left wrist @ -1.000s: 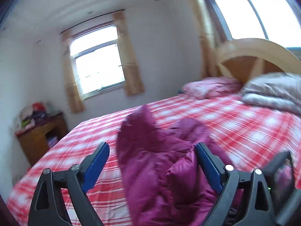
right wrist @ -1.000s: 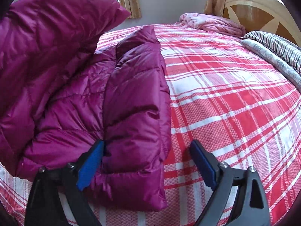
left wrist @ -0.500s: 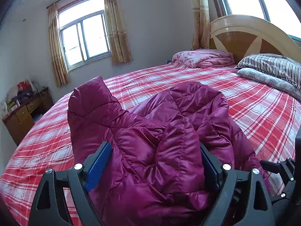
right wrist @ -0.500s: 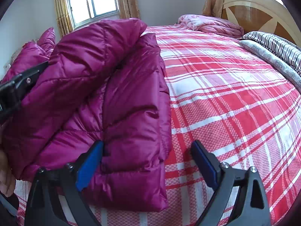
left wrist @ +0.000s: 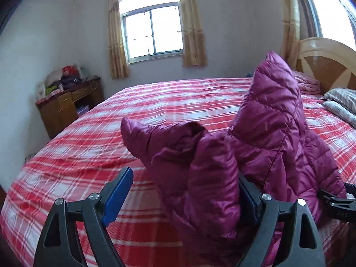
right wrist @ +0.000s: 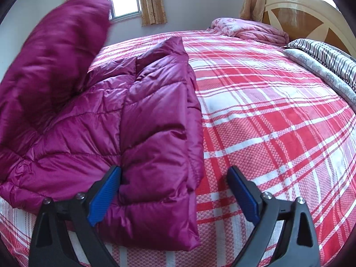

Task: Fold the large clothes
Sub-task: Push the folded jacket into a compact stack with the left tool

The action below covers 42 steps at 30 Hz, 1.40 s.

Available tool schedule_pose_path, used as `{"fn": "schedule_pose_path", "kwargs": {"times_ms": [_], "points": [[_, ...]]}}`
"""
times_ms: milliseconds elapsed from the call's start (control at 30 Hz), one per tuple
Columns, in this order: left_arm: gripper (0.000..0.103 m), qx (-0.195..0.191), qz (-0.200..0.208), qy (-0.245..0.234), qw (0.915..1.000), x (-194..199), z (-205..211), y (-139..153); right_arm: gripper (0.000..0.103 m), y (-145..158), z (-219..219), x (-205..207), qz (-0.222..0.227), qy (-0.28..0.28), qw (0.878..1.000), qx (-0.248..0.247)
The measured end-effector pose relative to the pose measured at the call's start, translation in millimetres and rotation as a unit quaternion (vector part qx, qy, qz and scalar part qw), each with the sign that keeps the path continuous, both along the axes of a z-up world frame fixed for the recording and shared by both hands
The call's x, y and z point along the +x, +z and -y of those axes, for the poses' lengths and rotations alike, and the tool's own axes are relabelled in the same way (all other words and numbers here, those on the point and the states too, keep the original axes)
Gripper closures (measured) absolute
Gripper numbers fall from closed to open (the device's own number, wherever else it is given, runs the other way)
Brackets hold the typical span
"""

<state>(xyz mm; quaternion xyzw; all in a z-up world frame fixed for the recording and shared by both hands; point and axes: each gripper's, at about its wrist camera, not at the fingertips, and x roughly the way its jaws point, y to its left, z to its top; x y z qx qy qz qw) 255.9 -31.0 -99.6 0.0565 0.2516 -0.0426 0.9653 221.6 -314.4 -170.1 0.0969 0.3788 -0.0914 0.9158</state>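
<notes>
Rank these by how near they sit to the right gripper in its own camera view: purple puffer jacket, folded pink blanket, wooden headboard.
1. purple puffer jacket, lying between the right gripper fingers, toward the left.
2. folded pink blanket, far end of the bed, upper right.
3. wooden headboard, behind the blanket, top right.

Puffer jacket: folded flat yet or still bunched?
Part-folded. One panel of the magenta puffer jacket lies doubled over on the plaid bedspread; another part stands up loose.
</notes>
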Motion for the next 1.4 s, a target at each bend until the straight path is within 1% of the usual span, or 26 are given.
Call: {"fn": "schedule_pose_path", "kwargs": {"times_ms": [67, 133, 200, 233, 300, 367, 433, 467, 500, 567, 600, 667, 700, 767, 833, 867, 900, 967, 1067, 1133, 1167, 1267, 1300, 1333, 1367, 1400], "points": [[0.016, -0.024, -0.030, 0.037, 0.9986, 2.5, -31.1, -11.8, 0.006, 0.0, -1.2, 0.0, 0.000, 0.000, 1.000, -0.003], [0.016, -0.073, -0.065, 0.067, 0.9930, 1.3, -63.9, -25.4, 0.006, -0.3, -2.6, 0.3, 0.001, -0.001, 1.000, -0.006], [0.016, -0.127, -0.088, 0.093, 0.9836, -6.7, -90.5, -36.0, 0.005, -0.4, -3.9, 0.8, 0.001, -0.001, 1.000, -0.010], [0.016, -0.160, -0.100, 0.098, 0.9771, -13.2, -103.6, -41.5, 0.005, -0.3, -4.1, 0.5, 0.002, -0.001, 1.000, -0.012], [0.016, -0.212, -0.126, 0.108, 0.9630, -28.6, -120.1, -50.4, 0.005, -0.4, -5.0, 1.0, 0.001, -0.002, 1.000, -0.015], [0.016, -0.255, -0.140, 0.104, 0.9510, -44.1, -124.0, -55.2, 0.005, -0.8, -7.6, 1.0, 0.001, -0.003, 1.000, -0.019], [0.016, -0.286, -0.151, 0.100, 0.9409, -54.3, -116.5, -57.6, 0.005, -0.9, -8.9, 0.8, 0.001, -0.003, 1.000, -0.021], [0.016, -0.299, -0.157, 0.093, 0.9366, -57.0, -109.7, -58.0, 0.005, -0.8, -9.0, 0.9, 0.001, -0.003, 1.000, -0.021], [0.016, -0.302, -0.161, 0.086, 0.9355, -58.5, -101.0, -60.1, 0.005, -0.9, -8.9, 1.0, 0.001, -0.003, 1.000, -0.020], [0.016, -0.283, -0.154, 0.088, 0.9426, -53.4, -88.2, -59.7, 0.005, -0.8, -9.2, 1.1, 0.001, -0.003, 1.000, -0.021], [0.016, -0.285, -0.149, 0.095, 0.9420, -47.7, -87.0, -61.2, 0.005, -0.7, -9.2, 1.1, 0.001, -0.003, 1.000, -0.021], [0.016, -0.320, -0.138, 0.111, 0.9307, -37.1, -90.6, -62.6, 0.005, -0.8, -9.5, 0.6, 0.001, -0.002, 1.000, -0.021], [0.016, -0.331, -0.135, 0.115, 0.9267, -33.8, -92.5, -64.8, 0.005, -0.8, -10.4, 0.0, 0.002, -0.002, 1.000, -0.021], [0.016, -0.350, -0.142, 0.110, 0.9196, -21.6, -92.2, -68.2, 0.005, 0.5, -13.5, -1.9, 0.001, -0.002, 1.000, -0.025], [0.016, -0.361, -0.153, 0.116, 0.9128, -12.7, -97.0, -70.7, 0.008, 2.9, -19.4, -4.0, 0.001, 0.004, 0.999, -0.035], [0.016, -0.380, -0.159, 0.115, 0.9039, -12.0, -100.6, -72.5, 0.010, 4.2, -23.3, -4.9, 0.000, 0.006, 0.999, -0.045], [0.016, -0.392, -0.157, 0.113, 0.8996, -14.3, -105.3, -71.3, 0.010, 3.6, -25.1, -6.2, -0.002, 0.007, 0.999, -0.051], [0.016, -0.388, -0.147, 0.114, 0.9024, -22.5, -108.5, -64.1, 0.010, 0.8, -24.5, -5.9, -0.003, 0.006, 0.999, -0.046], [0.016, -0.396, -0.123, 0.119, 0.9021, -34.8, -116.6, -49.3, 0.009, -1.0, -23.1, -6.0, -0.002, 0.006, 0.999, -0.037], [0.016, -0.408, -0.109, 0.121, 0.8982, -35.5, -121.4, -45.3, 0.009, -1.0, -24.5, -6.6, -0.001, 0.004, 0.999, -0.040], [0.016, -0.407, -0.107, 0.125, 0.8986, -32.6, -120.5, -44.5, 0.009, -1.3, -24.9, -6.9, 0.000, 0.004, 0.999, -0.040], [0.016, -0.394, -0.128, 0.128, 0.9013, -15.8, -111.8, -56.3, 0.009, -0.5, -24.4, -6.0, 0.000, 0.003, 0.999, -0.042], [0.016, -0.378, -0.144, 0.136, 0.9045, -3.9, -107.6, -65.8, 0.009, -0.4, -24.5, -6.0, 0.000, 0.003, 0.999, -0.042], [0.016, -0.375, -0.158, 0.140, 0.9029, 7.0, -107.3, -73.5, 0.010, 0.0, -24.5, -5.8, 0.000, 0.003, 0.999, -0.043], [0.018, -0.380, -0.147, 0.140, 0.9024, 12.7, -109.7, -75.6, 0.010, 1.1, -26.0, -6.4, -0.003, 0.005, 0.999, -0.045], [0.028, -0.378, -0.128, 0.136, 0.9066, 14.0, -111.8, -71.5, 0.011, 3.6, -28.2, -6.8, -0.009, 0.009, 0.999, -0.051]]}}
